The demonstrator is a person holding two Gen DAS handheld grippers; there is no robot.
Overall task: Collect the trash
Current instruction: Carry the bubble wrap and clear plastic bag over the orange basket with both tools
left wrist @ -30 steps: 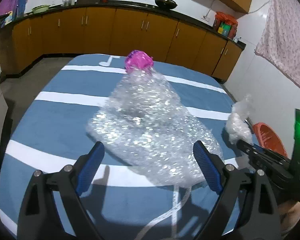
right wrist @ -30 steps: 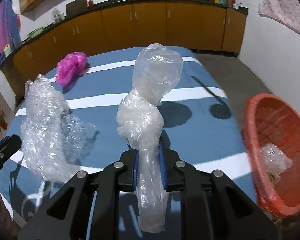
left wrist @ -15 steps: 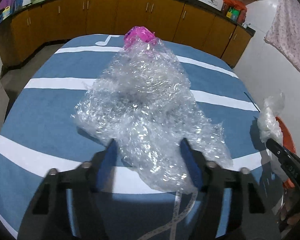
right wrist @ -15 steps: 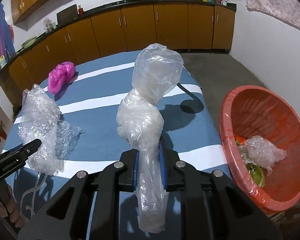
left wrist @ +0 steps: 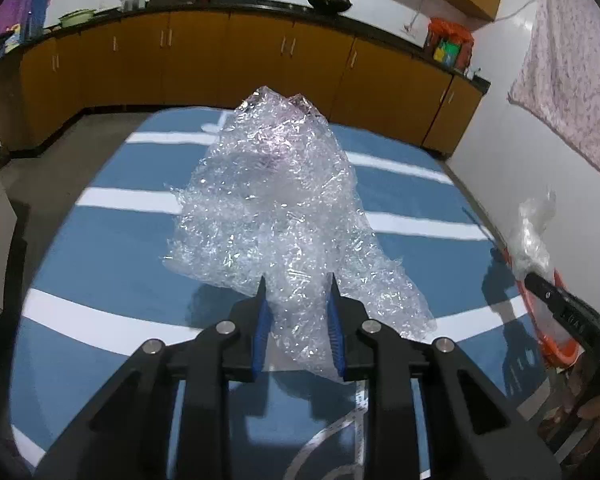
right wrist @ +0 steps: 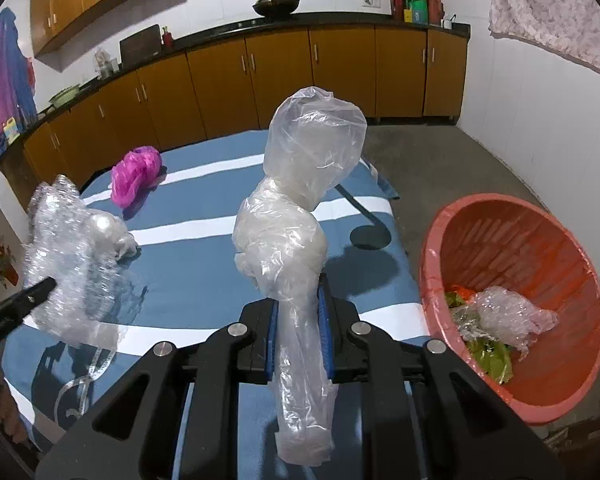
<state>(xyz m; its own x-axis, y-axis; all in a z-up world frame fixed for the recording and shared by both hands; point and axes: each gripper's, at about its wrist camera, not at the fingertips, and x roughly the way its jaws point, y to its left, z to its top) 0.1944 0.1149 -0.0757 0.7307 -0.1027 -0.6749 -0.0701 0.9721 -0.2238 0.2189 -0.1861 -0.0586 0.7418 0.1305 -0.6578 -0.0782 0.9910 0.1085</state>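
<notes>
Left hand-held gripper (left wrist: pixel 298 312): jaws have just been closing and now pinch the lower edge of a crinkled sheet of clear bubble wrap (left wrist: pixel 276 208), which stands up from the grip.
Bubble wrap feel: light, springy, glittery; likely to slip unless the pinch stays firm.
Surface: a bed under a blue cover with white stripes (right wrist: pixel 204 276); the wrap's loose tail hangs just above it.
Farther back: a crumpled magenta plastic bag (right wrist: pixel 134 176) lies on the cover, not yet collected.
Right hand-held gripper (right wrist: pixel 298 316): narrow, clamped on the twisted neck of a cloudy, thin clear plastic bag (right wrist: pixel 300 200), puffed into two soft lobes.
Far right: a round orange-red plastic basin (right wrist: pixel 500 224) on the grey floor beside the bed, holding clear wrap and green scraps.
Step in hand, as I judge it: carry both pieces to the basin.
Doing it well: lift each clear of the cover, bring the grip over the basin's mouth, open only there, since such light film drifts.
</notes>
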